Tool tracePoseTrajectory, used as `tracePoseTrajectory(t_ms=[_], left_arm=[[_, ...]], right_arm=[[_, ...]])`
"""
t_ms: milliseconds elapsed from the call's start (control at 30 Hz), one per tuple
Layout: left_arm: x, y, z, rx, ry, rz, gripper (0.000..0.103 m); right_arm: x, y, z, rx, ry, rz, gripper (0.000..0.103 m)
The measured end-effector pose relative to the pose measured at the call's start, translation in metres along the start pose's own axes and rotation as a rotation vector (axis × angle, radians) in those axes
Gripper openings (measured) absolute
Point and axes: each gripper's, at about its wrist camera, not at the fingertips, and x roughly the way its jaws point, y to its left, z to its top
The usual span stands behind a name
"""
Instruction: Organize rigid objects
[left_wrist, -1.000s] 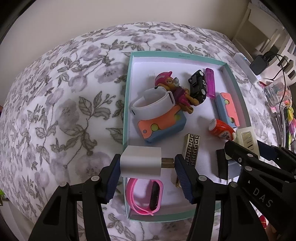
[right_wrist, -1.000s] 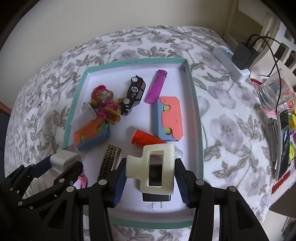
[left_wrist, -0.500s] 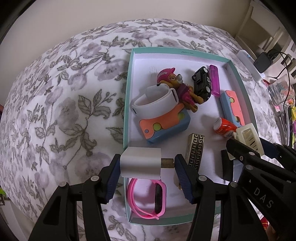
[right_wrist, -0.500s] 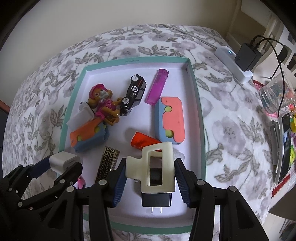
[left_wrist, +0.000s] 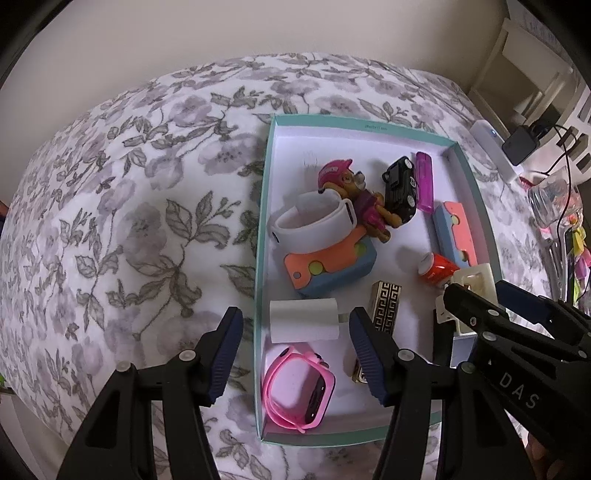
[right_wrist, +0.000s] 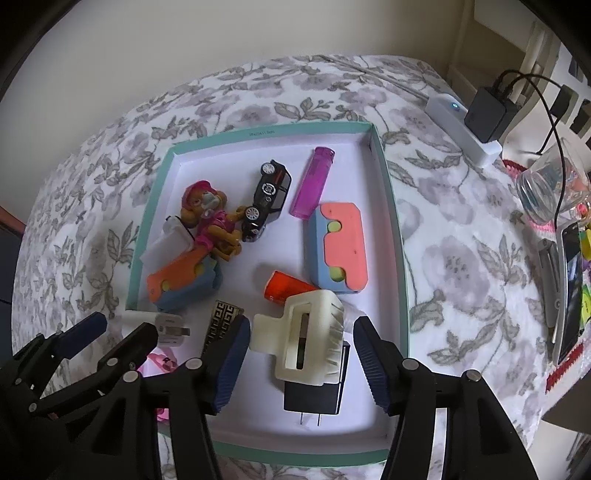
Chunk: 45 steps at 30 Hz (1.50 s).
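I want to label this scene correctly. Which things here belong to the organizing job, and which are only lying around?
Job: teal tray, white charger, cream hair clip, black charger, pink watch.

Lying around: power strip, glass jar, phone.

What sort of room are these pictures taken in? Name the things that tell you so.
Probably a bedroom at home. The shallow teal box of toys and small gadgets sits on a soft floral bedspread, and beside it a power strip with a black charger plugged in.
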Motion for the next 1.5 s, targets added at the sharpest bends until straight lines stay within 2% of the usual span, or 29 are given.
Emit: tracePoseTrajectory(t_ms=[167, 267, 333, 367, 400, 500, 633, 700, 733, 767, 1167, 1500], left_arm=[[-0.008, 0.008, 0.003, -0.030, -0.021, 0.007, 0.063], [-0.012, 0.019, 0.005, -0.063, -0.037, 0.044, 0.063], [-0.013, 0.028, 0.006, -0.091, -0.043, 0.062, 0.074], [-0.014, 0.034, 0.007, -0.114, -0.050, 0.076, 0.082], [-0.015, 0.038, 0.008, -0.129, -0.055, 0.085, 0.086], [-0.016, 0.050, 0.008, -0.165, -0.064, 0.122, 0.086], [-0.014, 0.058, 0.007, -0.184, -0.061, 0.158, 0.087], [-0.012, 0.059, 0.007, -0.185, -0.053, 0.170, 0.087], [-0.011, 0.060, 0.006, -0.184, -0.051, 0.176, 0.087], [-0.010, 0.060, 0.007, -0.184, -0.049, 0.181, 0.087], [-0.010, 0.063, 0.003, -0.177, -0.027, 0.214, 0.087], [-0.031, 0.065, -0.010, -0.167, -0.059, 0.200, 0.087]], right_arm=[[-0.008, 0.001, 0.001, -0.004, -0.032, 0.002, 0.069], [-0.008, 0.000, 0.001, 0.002, -0.034, 0.003, 0.069], [-0.007, 0.000, 0.000, 0.003, -0.036, 0.000, 0.073], [-0.007, 0.000, 0.000, 0.002, -0.038, -0.002, 0.075], [-0.007, 0.000, -0.001, 0.000, -0.041, -0.004, 0.076], [-0.007, 0.001, -0.001, -0.005, -0.050, -0.008, 0.083], [-0.006, 0.001, -0.001, -0.009, -0.059, -0.006, 0.084], [-0.006, 0.001, -0.001, -0.006, -0.058, -0.006, 0.091], [-0.005, 0.001, -0.001, -0.005, -0.059, -0.006, 0.099], [-0.005, 0.001, -0.001, -0.005, -0.063, -0.004, 0.103], [-0.009, 0.004, -0.007, -0.018, -0.070, -0.007, 0.103], [-0.024, 0.017, -0.019, -0.041, -0.082, -0.015, 0.103]])
